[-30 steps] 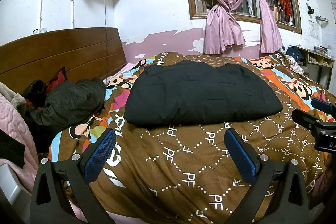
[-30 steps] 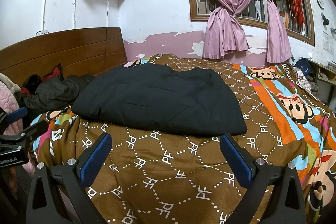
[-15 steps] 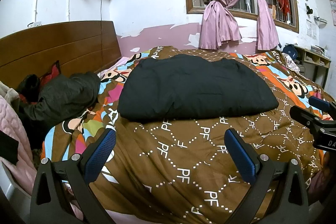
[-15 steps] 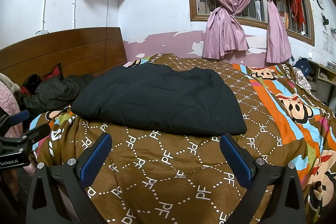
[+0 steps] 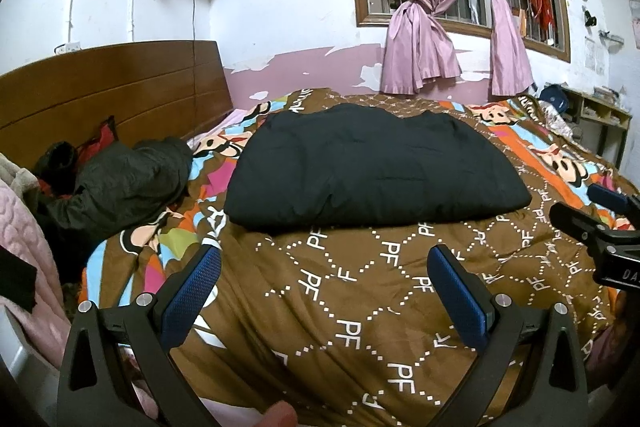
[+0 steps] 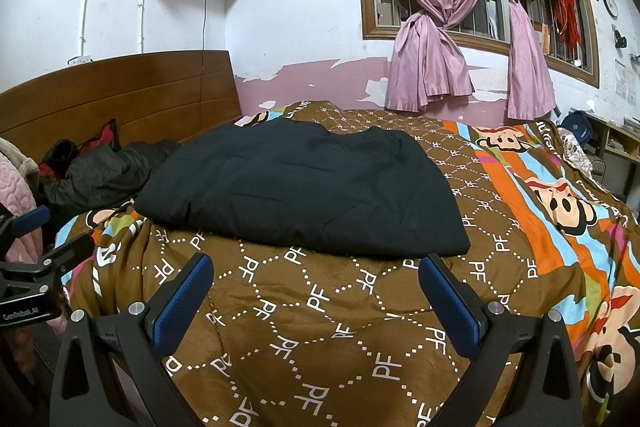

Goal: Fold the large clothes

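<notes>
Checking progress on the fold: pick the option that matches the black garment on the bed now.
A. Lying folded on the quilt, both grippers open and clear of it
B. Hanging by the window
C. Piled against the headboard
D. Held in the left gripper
A: the black garment lies flat on the quilt, with the left gripper and right gripper open short of it.

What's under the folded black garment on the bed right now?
The black garment lies flat on the brown patterned quilt, which shows all round its edges. Whatever sits directly beneath its middle is covered. Both grippers, left and right, are open, short of it.
</notes>
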Motion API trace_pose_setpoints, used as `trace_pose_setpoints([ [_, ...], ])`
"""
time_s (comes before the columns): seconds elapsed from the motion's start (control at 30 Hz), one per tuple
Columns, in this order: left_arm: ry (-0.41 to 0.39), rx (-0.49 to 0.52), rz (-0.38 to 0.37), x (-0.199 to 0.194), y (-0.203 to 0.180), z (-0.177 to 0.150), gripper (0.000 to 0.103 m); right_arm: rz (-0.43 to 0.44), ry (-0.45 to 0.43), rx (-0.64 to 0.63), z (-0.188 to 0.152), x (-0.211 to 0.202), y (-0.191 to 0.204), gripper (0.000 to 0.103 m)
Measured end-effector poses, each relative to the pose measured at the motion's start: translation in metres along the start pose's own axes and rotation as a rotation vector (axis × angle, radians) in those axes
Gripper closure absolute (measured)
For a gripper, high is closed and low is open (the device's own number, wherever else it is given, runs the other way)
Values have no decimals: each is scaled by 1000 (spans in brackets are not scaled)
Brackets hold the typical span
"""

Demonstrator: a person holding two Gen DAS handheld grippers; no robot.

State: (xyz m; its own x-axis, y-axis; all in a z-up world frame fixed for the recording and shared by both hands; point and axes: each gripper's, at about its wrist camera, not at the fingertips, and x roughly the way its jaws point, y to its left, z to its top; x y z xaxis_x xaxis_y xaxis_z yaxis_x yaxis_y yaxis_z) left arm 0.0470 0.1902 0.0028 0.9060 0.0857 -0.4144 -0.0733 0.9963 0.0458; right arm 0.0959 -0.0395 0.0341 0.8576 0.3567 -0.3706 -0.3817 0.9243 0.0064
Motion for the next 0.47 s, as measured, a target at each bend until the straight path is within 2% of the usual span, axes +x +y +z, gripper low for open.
trace_pose_setpoints([
  [0.1,-17,25,45,0,2,-1,2,1,1,-1,0,0,0,0],
  [0.47,-15,30,48,5,17,-4,2,0,3,0,0,-1,-1,0],
])
